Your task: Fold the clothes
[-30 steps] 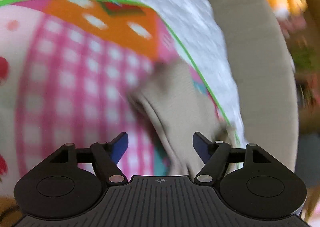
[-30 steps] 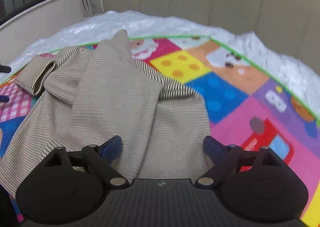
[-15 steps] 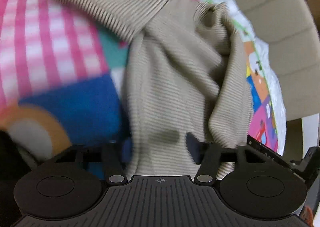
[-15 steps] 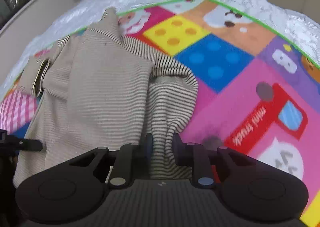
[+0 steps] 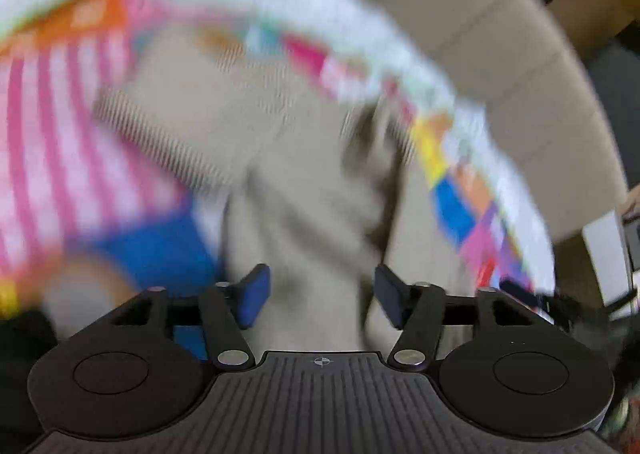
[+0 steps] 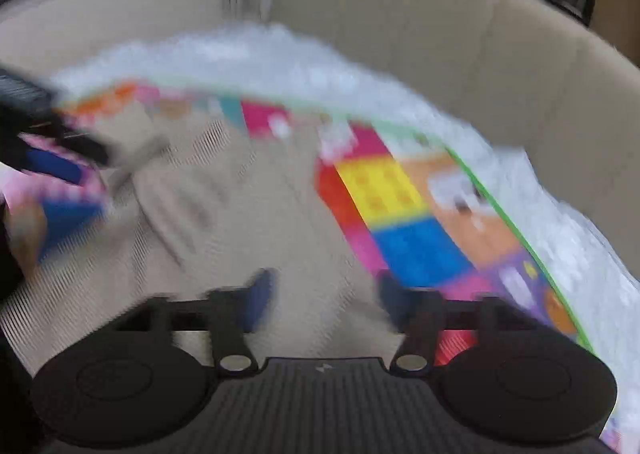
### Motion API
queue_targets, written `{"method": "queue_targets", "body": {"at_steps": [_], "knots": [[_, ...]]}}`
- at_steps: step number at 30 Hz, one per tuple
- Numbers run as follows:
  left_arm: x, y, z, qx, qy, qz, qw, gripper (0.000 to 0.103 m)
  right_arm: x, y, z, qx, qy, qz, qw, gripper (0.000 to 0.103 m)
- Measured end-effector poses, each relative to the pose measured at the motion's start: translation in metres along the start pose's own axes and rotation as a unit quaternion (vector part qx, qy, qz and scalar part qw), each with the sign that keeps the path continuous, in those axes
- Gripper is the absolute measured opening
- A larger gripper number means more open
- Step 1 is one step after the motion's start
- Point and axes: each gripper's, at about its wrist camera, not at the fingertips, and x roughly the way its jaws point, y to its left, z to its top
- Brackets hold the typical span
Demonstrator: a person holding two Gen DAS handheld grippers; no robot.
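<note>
Left gripper (image 5: pixel 322 294): black body showing ribbed top plate, crosshair mark, silver pivot screws, round side discs, blue finger pads (image 5: pixel 256 294). Right gripper (image 6: pixel 324 300) showing matching black build, blue pads (image 6: pixel 258 300).

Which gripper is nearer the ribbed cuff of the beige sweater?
Left. The left gripper hovers open over the sweater, with the ribbed cuff just ahead to its left. The right gripper, also open, is at the sweater's opposite edge by the mat.

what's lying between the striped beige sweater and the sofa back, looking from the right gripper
In the right wrist view, the colourful play mat and then a white quilted cover lie between the sweater and the sofa back.
</note>
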Motion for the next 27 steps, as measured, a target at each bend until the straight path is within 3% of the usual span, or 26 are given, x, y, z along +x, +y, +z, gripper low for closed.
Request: {"method": "queue_targets", "body": {"at_steps": [3,6,8,10,11,15,19,21,23,24,25,27], "knots": [[0.025,-0.010,0.039,-0.046,-0.069,-0.003,0.9965,0.080,0.031,0.029,0.014,0.036,-0.008,-0.001,0.999,0.082],[0.064,-0.005,0.065,-0.097,-0.088,-0.009,0.9914,0.080,0.081,0.047,0.017,-0.009,0.027,-0.030,0.999,0.077],[0.080,0.002,0.070,-0.069,-0.069,-0.014,0.9952,0.080,0.096,0.036,0.015,-0.048,0.052,-0.026,0.997,0.033],[0.093,0.009,0.068,-0.022,-0.040,-0.031,0.9985,0.080,0.099,0.017,0.023,-0.081,0.051,-0.042,0.995,0.014],[0.098,0.013,0.067,-0.006,-0.022,-0.046,0.9987,0.081,0.099,0.006,0.028,-0.097,0.047,-0.054,0.993,0.012],[0.115,0.023,0.072,-0.002,0.002,-0.074,0.9973,0.081,0.107,-0.037,0.058,-0.116,0.012,-0.116,0.986,0.011],[0.122,0.032,0.082,-0.013,-0.051,-0.021,0.9984,0.074,0.147,-0.070,0.073,-0.084,0.002,-0.135,0.987,0.011],[0.120,0.048,0.088,-0.031,-0.083,0.017,0.9959,0.059,0.179,-0.083,0.067,-0.060,0.023,-0.128,0.990,0.020],[0.119,0.064,0.092,-0.062,-0.094,0.015,0.9936,0.045,0.203,-0.096,0.062,-0.036,0.037,-0.122,0.991,0.041],[0.119,0.071,0.094,-0.078,-0.095,0.008,0.9924,0.043,0.204,-0.103,0.059,-0.024,0.036,-0.120,0.992,0.045],[0.116,0.074,0.096,-0.086,-0.098,0.008,0.9915,0.042,0.206,-0.111,0.056,-0.011,0.035,-0.119,0.992,0.056],[0.110,0.076,0.096,-0.086,-0.109,0.019,0.9901,0.042,0.202,-0.121,0.054,0.009,0.028,-0.115,0.993,0.057]]}}
